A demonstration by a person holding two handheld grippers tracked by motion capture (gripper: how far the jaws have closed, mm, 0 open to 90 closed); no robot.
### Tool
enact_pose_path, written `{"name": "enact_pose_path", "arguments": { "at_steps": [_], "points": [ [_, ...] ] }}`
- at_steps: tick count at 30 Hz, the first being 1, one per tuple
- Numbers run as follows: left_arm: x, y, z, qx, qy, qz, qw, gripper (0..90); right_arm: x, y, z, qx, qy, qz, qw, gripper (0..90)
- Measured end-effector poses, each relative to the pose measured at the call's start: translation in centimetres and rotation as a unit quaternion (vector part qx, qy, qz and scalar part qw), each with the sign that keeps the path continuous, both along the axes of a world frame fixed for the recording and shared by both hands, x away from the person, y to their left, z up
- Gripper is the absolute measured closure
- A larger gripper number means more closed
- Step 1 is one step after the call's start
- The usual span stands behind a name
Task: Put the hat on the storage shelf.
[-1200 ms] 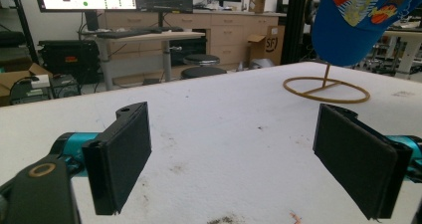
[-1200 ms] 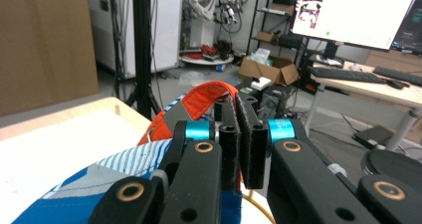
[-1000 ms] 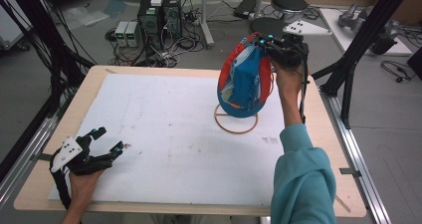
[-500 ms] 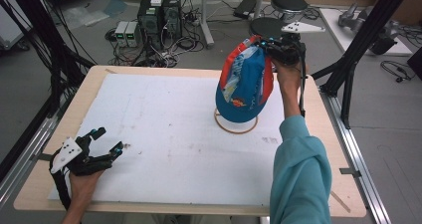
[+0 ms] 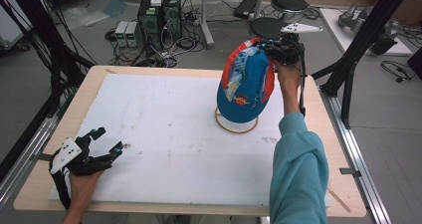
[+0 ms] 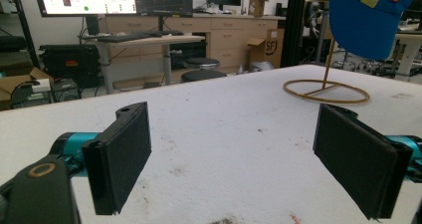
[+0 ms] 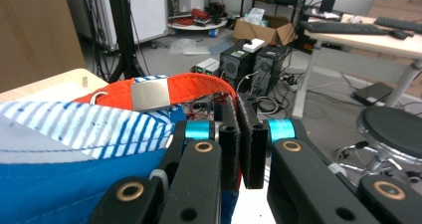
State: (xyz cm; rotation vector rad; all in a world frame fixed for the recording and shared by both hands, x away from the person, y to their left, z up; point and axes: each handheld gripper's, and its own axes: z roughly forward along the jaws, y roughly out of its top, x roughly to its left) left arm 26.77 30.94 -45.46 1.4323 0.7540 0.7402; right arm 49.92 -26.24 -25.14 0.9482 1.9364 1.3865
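My right gripper [image 5: 276,51] keeps swinging the cap [image 5: 243,87] upright over the gold stand [image 5: 236,122]; brim now points down, slightly left of before.

A blue fabric cap [image 5: 244,87] with an orange back strap [image 7: 199,87], a silver metal buckle and a white-striped lining hangs tilted, crown down, over a thin gold wire stand [image 5: 236,123] with a ring base on the white tabletop. The strap (pinched at its edge) is raised highest.
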Motion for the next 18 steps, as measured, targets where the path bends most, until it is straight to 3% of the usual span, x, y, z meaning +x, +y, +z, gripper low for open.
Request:
{"name": "enact_pose_path", "arguments": {
  "at_steps": [18],
  "points": [
    [0.0, 0.0, 0.0, 0.001, 0.000, 0.000, 1.0000, 15.6, 1.3, -0.8, -2.6, -0.004, 0.057, 0.023, 0.9981, 87.9]
  ]
}}
